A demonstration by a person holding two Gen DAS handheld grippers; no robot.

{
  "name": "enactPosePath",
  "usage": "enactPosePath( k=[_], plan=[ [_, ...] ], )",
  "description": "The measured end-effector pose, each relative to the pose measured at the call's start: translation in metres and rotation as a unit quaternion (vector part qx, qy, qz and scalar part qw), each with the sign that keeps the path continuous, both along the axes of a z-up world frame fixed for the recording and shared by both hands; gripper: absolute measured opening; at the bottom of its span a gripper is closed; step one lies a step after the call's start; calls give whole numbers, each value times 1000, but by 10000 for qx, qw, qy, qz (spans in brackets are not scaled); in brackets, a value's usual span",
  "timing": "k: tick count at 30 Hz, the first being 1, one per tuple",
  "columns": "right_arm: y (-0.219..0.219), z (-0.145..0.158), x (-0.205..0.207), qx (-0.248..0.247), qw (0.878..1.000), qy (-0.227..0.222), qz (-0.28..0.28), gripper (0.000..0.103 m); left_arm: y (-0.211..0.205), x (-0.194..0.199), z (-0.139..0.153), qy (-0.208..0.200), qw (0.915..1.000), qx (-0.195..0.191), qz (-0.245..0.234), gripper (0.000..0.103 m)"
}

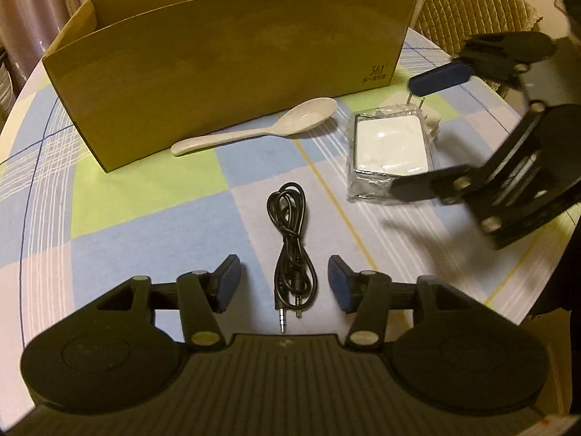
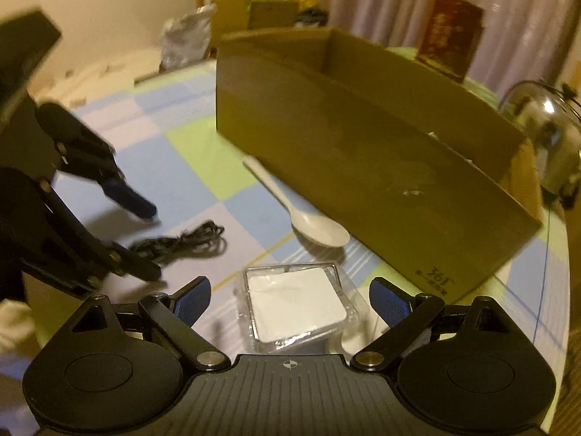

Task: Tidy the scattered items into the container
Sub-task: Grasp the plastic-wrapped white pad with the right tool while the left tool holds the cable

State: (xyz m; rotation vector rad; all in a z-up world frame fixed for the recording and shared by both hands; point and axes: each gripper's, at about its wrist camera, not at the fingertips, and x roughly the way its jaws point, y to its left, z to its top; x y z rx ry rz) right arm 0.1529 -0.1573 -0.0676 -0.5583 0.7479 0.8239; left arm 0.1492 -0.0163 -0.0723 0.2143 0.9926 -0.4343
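cable (image 1: 291, 254) lies between left gripper (image 1: 284, 283) jaws, apart, untouched. right gripper (image 2: 289, 299) jaws apart around wrapped white pack (image 2: 296, 309) on counter (image 1: 145, 196).

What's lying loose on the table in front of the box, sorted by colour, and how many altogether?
White: 3, the spoon, the square item in clear wrap and the plug adapter partly hidden behind it.
Black: 1, the coiled audio cable.
Total: 4 loose items, all outside the cardboard box.
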Motion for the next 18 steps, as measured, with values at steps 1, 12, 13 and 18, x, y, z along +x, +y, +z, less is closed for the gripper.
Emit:
enactPosePath(
  k=[1,12,13,18],
  plan=[
    [4,-4,2,-110,9999,-13,58,92,0,0,0,-19,10000,26,-5,49],
    [15,-26,9,-622,9977,-61,243,69,6,-5,-2,-40,10000,-19,-22,50],
    [13,-26,7,-616,9979,-5,179,69,7,-6,-2,-37,10000,-19,-12,50],
    [0,-18,-8,-418,9977,403,-346,68,5,-10,1,-58,10000,-72,-19,51]
  ],
)
